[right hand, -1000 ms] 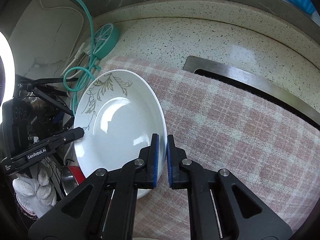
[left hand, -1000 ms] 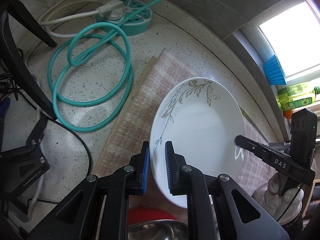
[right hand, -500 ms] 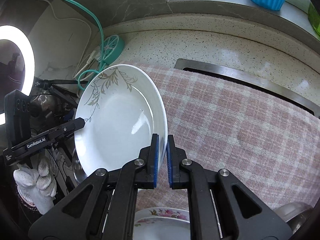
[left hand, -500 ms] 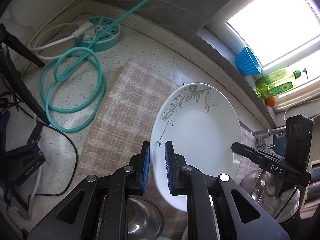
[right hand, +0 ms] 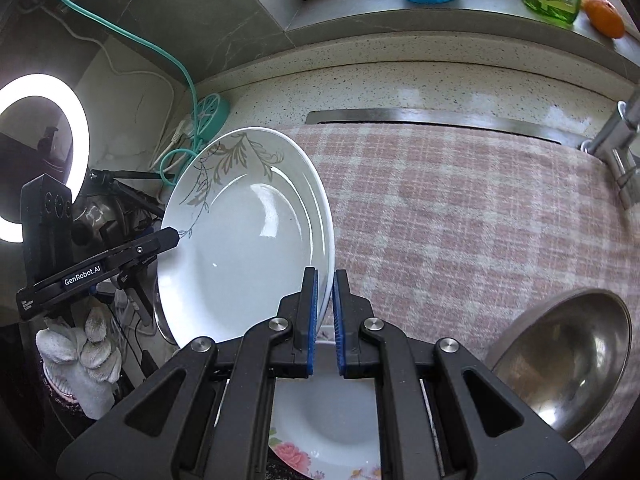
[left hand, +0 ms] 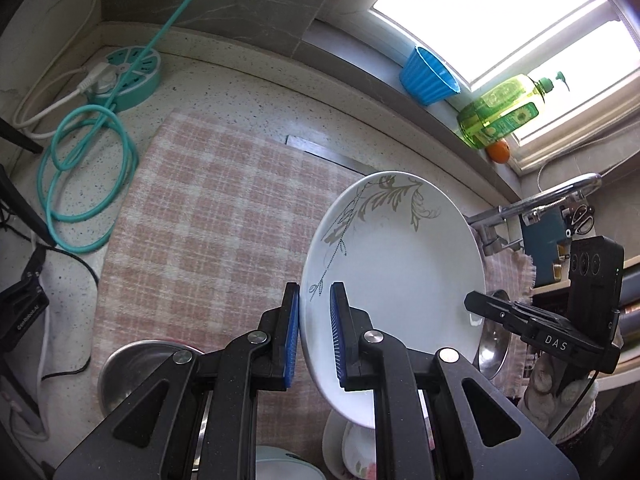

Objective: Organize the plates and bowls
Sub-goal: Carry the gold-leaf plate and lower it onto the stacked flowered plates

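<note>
Left hand-held gripper (left hand: 314, 334): pads pinching leaf-pattern plate (left hand: 394, 276) at its 8 o'clock rim. Right hand-held gripper (right hand: 325, 320): clamped on the opposite rim. Plate tilted, aloft over checked cloth (left hand: 208, 216); steel bowl (right hand: 568, 356) at 4 o'clock, floral plate (right hand: 324, 436) beneath.

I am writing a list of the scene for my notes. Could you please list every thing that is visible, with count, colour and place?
leaf-pattern plate: 1, white, held above the cloth by both grippers
floral plate: 1, white with pink flowers, below the held plate
steel bowls: 2, silver, one on each side of the plates
checked cloth: 1, pink and white, covering the counter
power strip: 1, teal, back corner
cable: 1, teal, coiled beside the cloth
ribbed cup: 1, blue, windowsill
soap bottle: 1, green, windowsill
orange: 1, windowsill
faucet: 1, silver, right edge
ring light: 1, white, far left
left gripper: black, blue pads, on the plate rim
right gripper: same, opposite rim
</note>
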Demonstrator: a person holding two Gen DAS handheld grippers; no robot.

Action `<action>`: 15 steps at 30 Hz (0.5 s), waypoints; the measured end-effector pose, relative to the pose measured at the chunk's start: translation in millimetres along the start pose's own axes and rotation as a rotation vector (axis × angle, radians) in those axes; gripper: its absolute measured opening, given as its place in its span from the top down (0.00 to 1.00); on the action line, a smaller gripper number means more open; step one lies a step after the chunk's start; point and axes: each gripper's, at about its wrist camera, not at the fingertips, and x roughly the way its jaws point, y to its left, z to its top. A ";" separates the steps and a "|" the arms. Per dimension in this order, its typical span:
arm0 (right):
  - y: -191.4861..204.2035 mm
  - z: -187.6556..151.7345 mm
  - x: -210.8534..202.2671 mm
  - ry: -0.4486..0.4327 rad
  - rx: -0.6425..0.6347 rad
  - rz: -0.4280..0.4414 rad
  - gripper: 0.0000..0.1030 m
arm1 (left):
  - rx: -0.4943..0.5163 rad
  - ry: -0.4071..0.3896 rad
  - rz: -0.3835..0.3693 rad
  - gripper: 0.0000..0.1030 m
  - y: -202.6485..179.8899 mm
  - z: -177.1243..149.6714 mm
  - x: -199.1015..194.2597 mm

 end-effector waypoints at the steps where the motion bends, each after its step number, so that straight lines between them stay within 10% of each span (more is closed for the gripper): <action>1: -3.0 -6.1 -3.6 -0.003 0.010 0.002 0.93 | 0.009 0.006 -0.005 0.87 -3.1 -2.3 0.9; 15: -30.9 -88.9 -25.2 -0.022 0.117 -0.002 0.91 | 0.116 0.110 -0.034 0.87 -33.1 -44.7 19.2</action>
